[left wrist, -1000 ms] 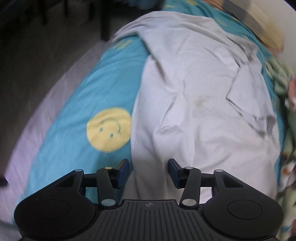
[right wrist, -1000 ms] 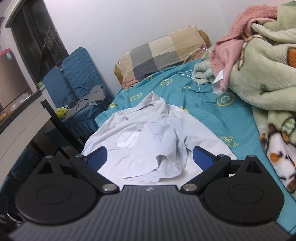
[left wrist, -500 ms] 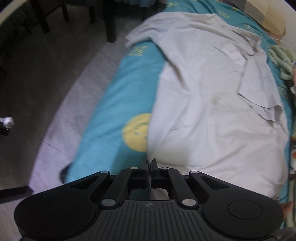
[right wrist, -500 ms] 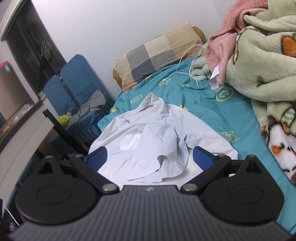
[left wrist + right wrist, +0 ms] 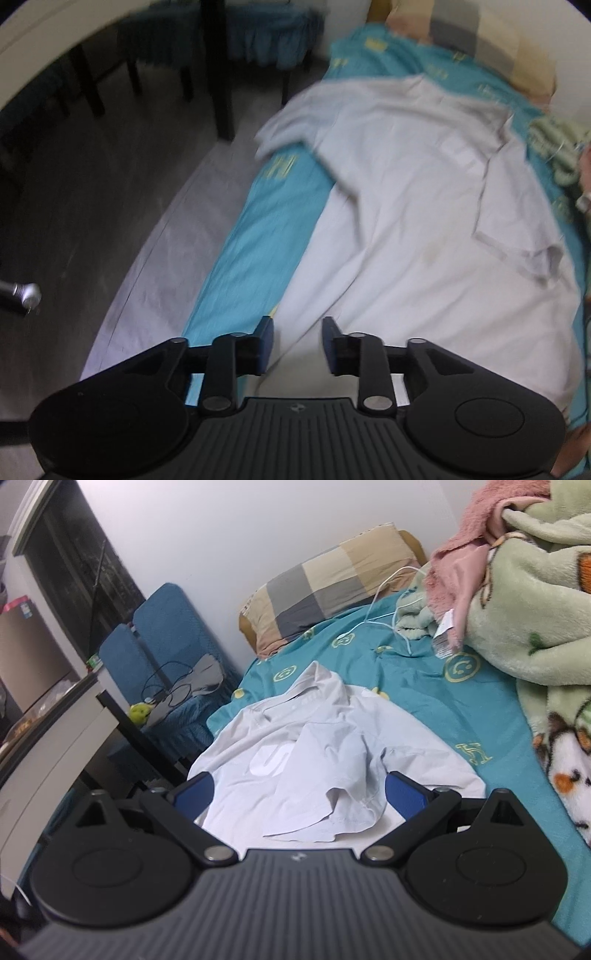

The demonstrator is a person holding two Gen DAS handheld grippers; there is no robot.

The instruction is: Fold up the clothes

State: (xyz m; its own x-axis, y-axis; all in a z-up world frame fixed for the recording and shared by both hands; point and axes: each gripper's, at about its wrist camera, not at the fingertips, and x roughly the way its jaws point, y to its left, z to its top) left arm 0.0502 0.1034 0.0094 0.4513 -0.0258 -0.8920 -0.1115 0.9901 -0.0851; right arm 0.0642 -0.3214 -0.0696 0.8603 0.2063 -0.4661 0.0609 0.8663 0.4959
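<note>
White shirt [image 5: 325, 753] lies crumpled on the bed [image 5: 417, 701], on the teal smiley sheet, collar toward the checked pillow [image 5: 332, 587]; one sleeve hangs over the bed edge. Left tongs [image 5: 297, 345] are over the shirt's near hem edge, jaws opening, pads clear of the cloth. Right tongs [image 5: 300, 794] are spread wide, hovering above the folded-over sleeve, gripping nothing. Fleece blankets [image 5: 532, 602] are piled on the far side.
</note>
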